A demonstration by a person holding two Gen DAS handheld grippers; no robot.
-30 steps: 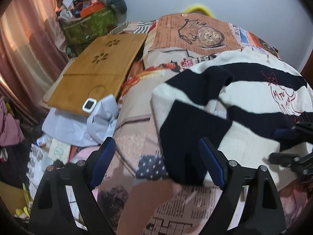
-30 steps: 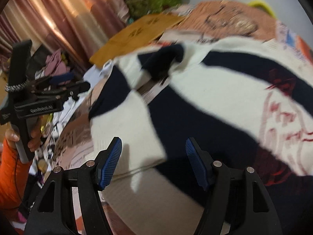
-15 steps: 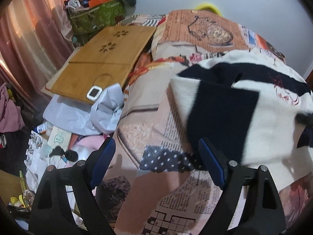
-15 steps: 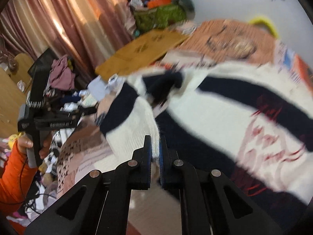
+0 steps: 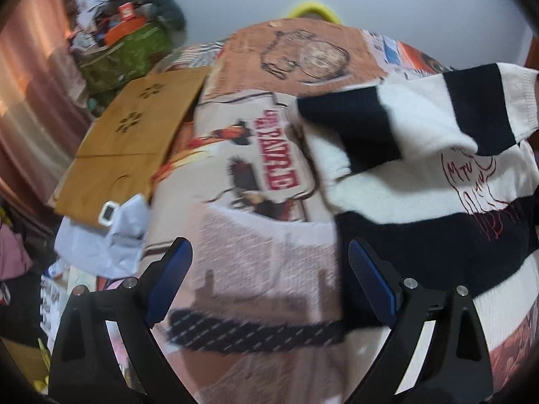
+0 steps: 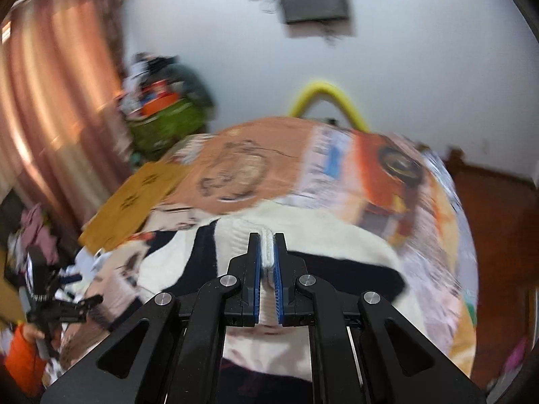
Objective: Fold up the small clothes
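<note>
A cream and navy striped sweater (image 5: 438, 202) with a red line drawing lies on the bed's printed cover (image 5: 256, 202), at the right of the left wrist view. One sleeve (image 5: 454, 118) is lifted and carried across its chest. My right gripper (image 6: 267, 252) is shut on the cream cuff of that sleeve (image 6: 267, 250), held above the sweater body (image 6: 337, 245). My left gripper (image 5: 269, 269) is open and empty, low over the bed cover just left of the sweater's edge. It also shows at the left of the right wrist view (image 6: 64, 306).
A wooden lap board (image 5: 128, 144) lies at the bed's left edge with a small white device (image 5: 108, 213) and crumpled pale paper (image 5: 111, 242) by it. A green bag (image 5: 124, 54) of clutter stands behind. A pink curtain (image 6: 54, 118) hangs at the left.
My right gripper closed on the sleeve cuff, then lifted it up and across the sweater toward the right. My left gripper stayed open and moved forward over the bed.
</note>
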